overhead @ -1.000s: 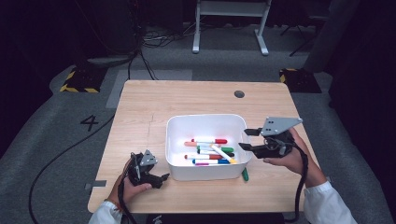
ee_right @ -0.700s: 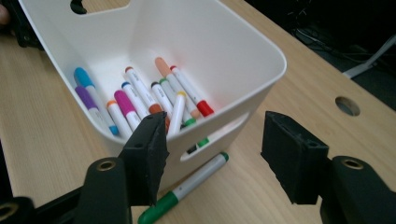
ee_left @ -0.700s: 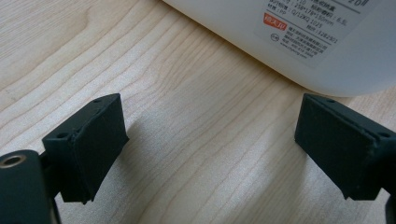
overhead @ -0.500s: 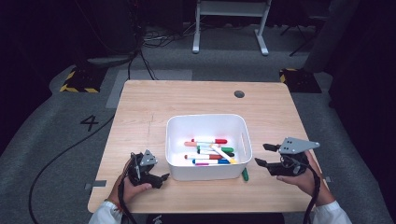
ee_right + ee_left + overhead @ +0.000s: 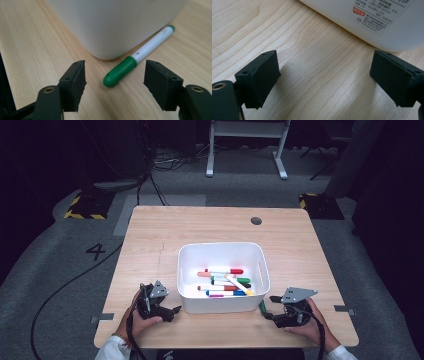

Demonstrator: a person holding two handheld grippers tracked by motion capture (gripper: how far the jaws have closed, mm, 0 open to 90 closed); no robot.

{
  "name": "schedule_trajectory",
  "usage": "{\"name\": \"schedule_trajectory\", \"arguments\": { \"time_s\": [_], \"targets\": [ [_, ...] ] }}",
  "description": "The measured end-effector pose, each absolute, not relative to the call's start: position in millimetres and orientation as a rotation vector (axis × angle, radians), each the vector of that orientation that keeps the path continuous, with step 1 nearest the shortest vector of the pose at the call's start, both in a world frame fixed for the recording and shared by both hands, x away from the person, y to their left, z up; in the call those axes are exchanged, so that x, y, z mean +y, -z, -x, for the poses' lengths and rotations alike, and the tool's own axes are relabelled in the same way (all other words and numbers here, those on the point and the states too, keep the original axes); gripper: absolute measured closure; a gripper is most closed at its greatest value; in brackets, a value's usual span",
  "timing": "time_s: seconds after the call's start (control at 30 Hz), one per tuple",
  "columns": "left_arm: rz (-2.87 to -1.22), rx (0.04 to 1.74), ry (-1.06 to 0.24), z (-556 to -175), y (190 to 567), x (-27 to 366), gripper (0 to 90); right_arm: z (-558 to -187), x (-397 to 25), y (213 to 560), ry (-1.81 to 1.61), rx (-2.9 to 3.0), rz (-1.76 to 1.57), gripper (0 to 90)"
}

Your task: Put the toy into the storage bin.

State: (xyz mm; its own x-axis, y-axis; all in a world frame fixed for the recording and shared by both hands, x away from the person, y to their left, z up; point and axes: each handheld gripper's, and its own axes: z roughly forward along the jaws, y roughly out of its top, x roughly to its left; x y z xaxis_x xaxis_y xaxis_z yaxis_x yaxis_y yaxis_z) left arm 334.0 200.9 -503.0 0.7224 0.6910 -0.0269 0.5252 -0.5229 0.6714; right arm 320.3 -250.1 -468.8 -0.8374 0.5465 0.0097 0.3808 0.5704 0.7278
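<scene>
A green marker [image 5: 140, 58] lies loose on the table [image 5: 165, 240] near its front edge, tucked against the front right corner of the white bin [image 5: 260, 270] — capped end toward the right tool [image 5: 115, 85], barrel running away along the bin's wall. That tool, jaws spread and empty, sits just short of the cap and is by far the nearer. The left tool [image 5: 162, 309], likewise released, rests by the bin's front left corner — well apart from the marker.

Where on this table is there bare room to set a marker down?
The wooden table is bare along its far edge and its left side, beyond the white bin. It is crowded by the bin's near right corner, where the green marker lies before the open right gripper.
</scene>
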Motion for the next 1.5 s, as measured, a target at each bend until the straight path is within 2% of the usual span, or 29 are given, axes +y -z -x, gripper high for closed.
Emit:
{"name": "schedule_trajectory", "arguments": {
  "time_s": [0.27, 0.57, 1.03, 1.27, 1.33, 1.5],
  "targets": [
    [-2.249, 0.917, -0.322, -333.9, 503.1, 200.8, 9.1, -323.9, -235.4, 482.6, -1.08, 2.593, -0.798, 33.2],
    [-2.249, 0.917, -0.323, -333.9, 503.1, 200.8, 9.1, -333.6, -246.4, 488.7, -1.004, 2.559, -0.902, 48.9],
    [-2.25, 0.916, -0.318, -334.1, 503.0, 200.9, 9.1, -355.8, -269.0, 490.8, -0.98, 2.471, -1.038, 53.4],
    [-2.251, 0.915, -0.322, -334.2, 503.1, 201.0, 9.1, -364.8, -273.2, 490.8, -0.975, 2.436, -1.073, 68.0],
    [-2.25, 0.915, -0.318, -334.2, 503.0, 201.0, 9.1, -366.6, -274.5, 489.8, -0.964, 2.433, -1.09, 74.5],
    [-2.249, 0.916, -0.321, -334.1, 503.1, 200.9, 9.1, -371.3, -282.1, 489.9, -0.962, 2.422, -1.092, 75.3]
  ]
}}
